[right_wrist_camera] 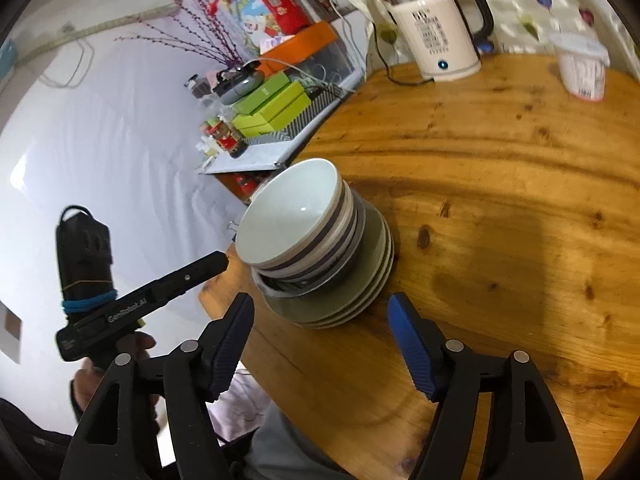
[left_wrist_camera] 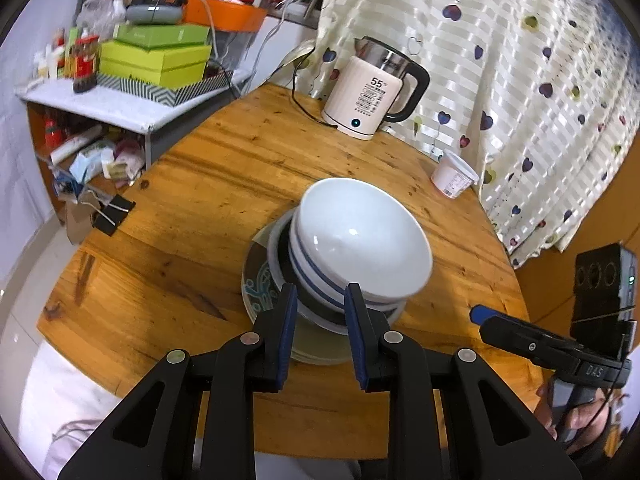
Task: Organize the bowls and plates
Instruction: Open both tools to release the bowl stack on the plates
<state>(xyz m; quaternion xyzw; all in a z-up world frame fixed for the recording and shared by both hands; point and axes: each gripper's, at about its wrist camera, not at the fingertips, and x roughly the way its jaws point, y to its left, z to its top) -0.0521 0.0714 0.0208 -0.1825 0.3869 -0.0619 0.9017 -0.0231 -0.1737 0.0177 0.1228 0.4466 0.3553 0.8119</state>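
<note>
Round wooden table (left_wrist_camera: 192, 200), dishes stacked in one pile near the edge closest to the person. Top of pile: white bowl (left_wrist_camera: 360, 236), tilted, sitting in more white bowls with blue bands (left_wrist_camera: 316, 280); a dark-rimmed bowl (left_wrist_camera: 288, 248) under those; then stacked plates (left_wrist_camera: 316, 354), one with a teal pattern (left_wrist_camera: 258, 280) showing at 9 o'clock of the pile. In the left wrist view the left gripper (left_wrist_camera: 318, 300) sits at 6 o'clock of the pile, jaws parted a little, blue pads (left_wrist_camera: 289, 320) on either side of the pile's near edge but not pressing on it; nothing gripped. Right gripper (right_wrist_camera: 320, 308) in its own view: jaws spread wide, pile just beyond them at 12 o'clock, pads clear of the plates, nothing held. Each gripper shows in the other's view: the right one (left_wrist_camera: 478, 314) at 3 o'clock of the pile with a hand (left_wrist_camera: 576, 416) on its handle, the left one (right_wrist_camera: 216, 260) at 9 o'clock, its tip just beside the top bowl's rim, whether touching cannot be told. Electric kettle (left_wrist_camera: 372, 92) with black handle and cord at 12 o'clock on the table, display reads 55. White plastic cup (left_wrist_camera: 454, 176) at 2 o'clock near the curtain (left_wrist_camera: 520, 80) with heart print. Cluttered shelf (left_wrist_camera: 100, 100) at 10 o'clock with green boxes (left_wrist_camera: 156, 60). Binder clip (left_wrist_camera: 114, 214) on the table edge at 9 o'clock.
</note>
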